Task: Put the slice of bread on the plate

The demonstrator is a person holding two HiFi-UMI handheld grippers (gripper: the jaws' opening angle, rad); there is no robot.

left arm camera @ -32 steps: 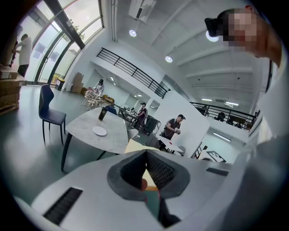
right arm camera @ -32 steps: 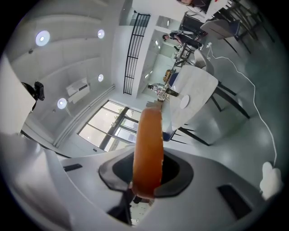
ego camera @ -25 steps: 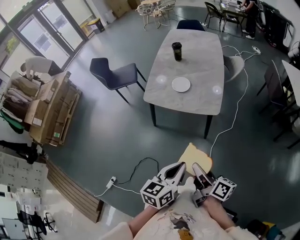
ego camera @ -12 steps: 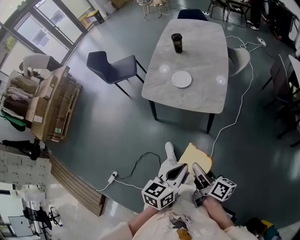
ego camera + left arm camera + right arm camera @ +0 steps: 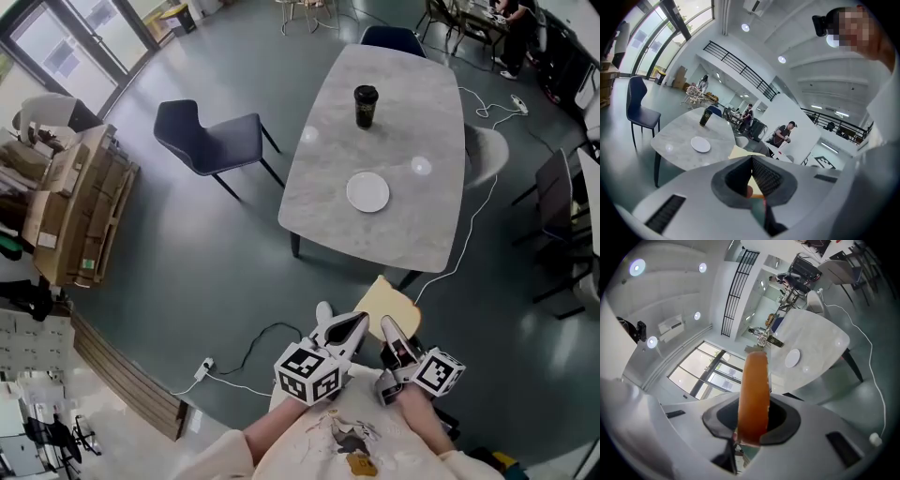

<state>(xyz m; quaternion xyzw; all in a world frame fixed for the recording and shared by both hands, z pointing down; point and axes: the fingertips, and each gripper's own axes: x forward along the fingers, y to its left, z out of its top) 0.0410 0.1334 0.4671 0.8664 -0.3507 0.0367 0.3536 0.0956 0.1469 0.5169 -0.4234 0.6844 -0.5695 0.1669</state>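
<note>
The slice of bread (image 5: 386, 305) is pale with a brown crust and is held out over the dark floor, short of the table. My right gripper (image 5: 392, 336) is shut on its near edge; in the right gripper view the bread (image 5: 754, 390) stands edge-on between the pads. My left gripper (image 5: 349, 330) hangs just left of it, jaws together with nothing in them, and the bread (image 5: 739, 152) shows past its tips. The white plate (image 5: 367, 192) (image 5: 700, 144) (image 5: 792, 358) lies bare on the grey marble table (image 5: 422, 234), toward its near end.
A black cup (image 5: 366, 105) stands on the table beyond the plate. One dark blue chair (image 5: 208, 141) stands left of the table, another (image 5: 392, 39) at its far end. Cables (image 5: 473, 220) and a power strip (image 5: 203, 367) lie on the floor. Stacked cardboard (image 5: 80, 206) is far left.
Both grippers and the bread have moved toward the table, which now lies nearer in the head view. A shoe has come into view below the left gripper. The grip is unchanged.
</note>
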